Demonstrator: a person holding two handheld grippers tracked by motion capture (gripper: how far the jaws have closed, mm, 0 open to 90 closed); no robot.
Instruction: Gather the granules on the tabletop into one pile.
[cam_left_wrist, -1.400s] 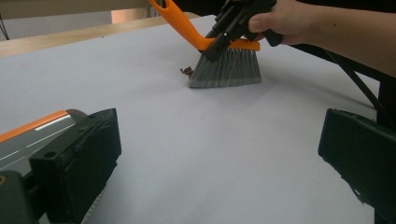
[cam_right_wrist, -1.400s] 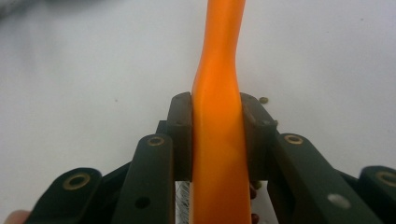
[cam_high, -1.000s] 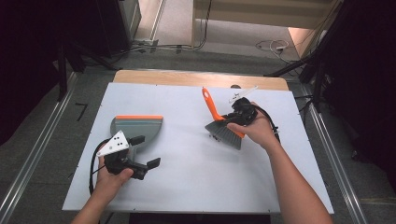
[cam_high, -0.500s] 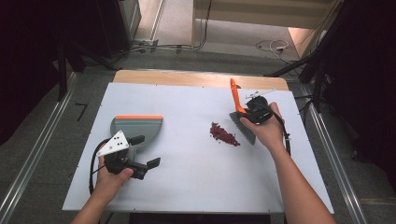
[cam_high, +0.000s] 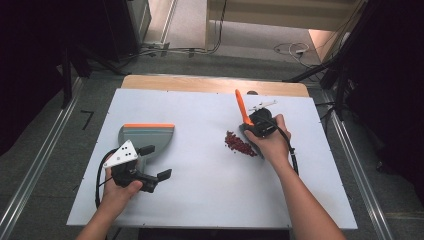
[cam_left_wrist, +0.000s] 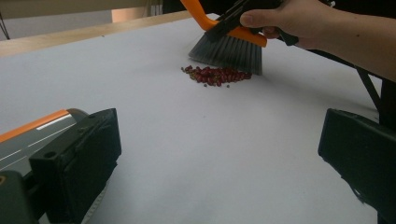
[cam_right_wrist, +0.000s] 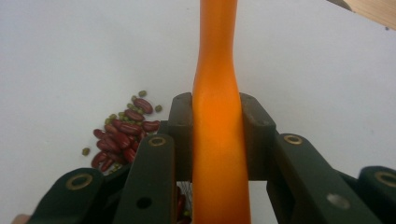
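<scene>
A small pile of red beans (cam_high: 240, 144) with a few green ones lies on the white table (cam_high: 210, 200), right of centre. My right gripper (cam_high: 259, 126) is shut on the orange handle of a hand brush (cam_high: 242, 107). The brush's grey bristles (cam_left_wrist: 229, 49) stand just behind the beans (cam_left_wrist: 215, 74) in the left gripper view. In the right gripper view the orange handle (cam_right_wrist: 217, 140) is clamped between the pads, with the beans (cam_right_wrist: 122, 135) to its left. A grey dustpan (cam_high: 147, 135) with an orange edge lies at the left. My left gripper (cam_high: 156, 161) is open beside it, with nothing between its jaws.
A wooden strip (cam_high: 210, 84) runs along the table's far edge. A thin white object (cam_high: 263, 104) lies near it, behind the brush. Cables (cam_high: 292, 49) trail on the floor beyond the table. Bare table surface lies between dustpan and beans.
The brush moved right off the spot where the beans now lie uncovered, then came back slightly and lower beside the pile. My left gripper and the dustpan stayed put.
</scene>
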